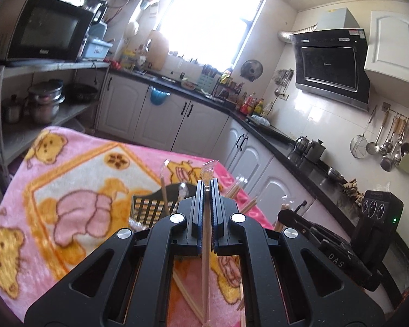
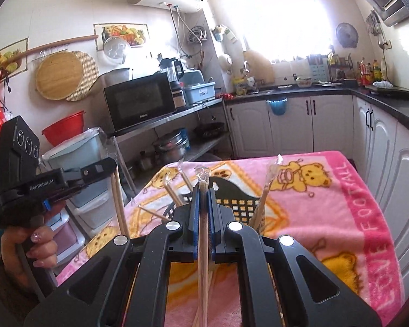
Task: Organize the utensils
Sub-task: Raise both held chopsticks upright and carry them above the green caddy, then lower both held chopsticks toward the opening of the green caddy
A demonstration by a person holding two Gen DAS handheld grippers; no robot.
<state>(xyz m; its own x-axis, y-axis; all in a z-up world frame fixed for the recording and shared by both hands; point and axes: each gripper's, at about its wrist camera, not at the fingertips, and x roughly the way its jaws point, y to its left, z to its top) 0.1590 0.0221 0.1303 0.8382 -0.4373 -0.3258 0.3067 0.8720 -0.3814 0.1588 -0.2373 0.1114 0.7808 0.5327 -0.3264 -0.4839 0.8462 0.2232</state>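
My left gripper (image 1: 207, 184) is shut on a pair of wooden chopsticks in a clear wrapper (image 1: 206, 250), held upright above the table. My right gripper (image 2: 203, 190) is shut on another wrapped pair of chopsticks (image 2: 203, 245). A black plastic lattice basket (image 1: 150, 207) stands on the pink blanket just beyond both grippers, also in the right wrist view (image 2: 238, 200). Several wrapped chopstick pairs (image 2: 263, 204) lean in and around it. The left gripper (image 2: 106, 167) with its chopsticks (image 2: 118, 207) shows at the left of the right wrist view. The right gripper body (image 1: 321, 234) shows at the right of the left wrist view.
A pink bear-print blanket (image 1: 76, 190) covers the table. Loose chopsticks (image 1: 189, 297) lie on it under the left gripper. White cabinets with a black counter (image 1: 270, 133) run behind. A steel shelf with a microwave (image 2: 139, 103) and pots stands at the left.
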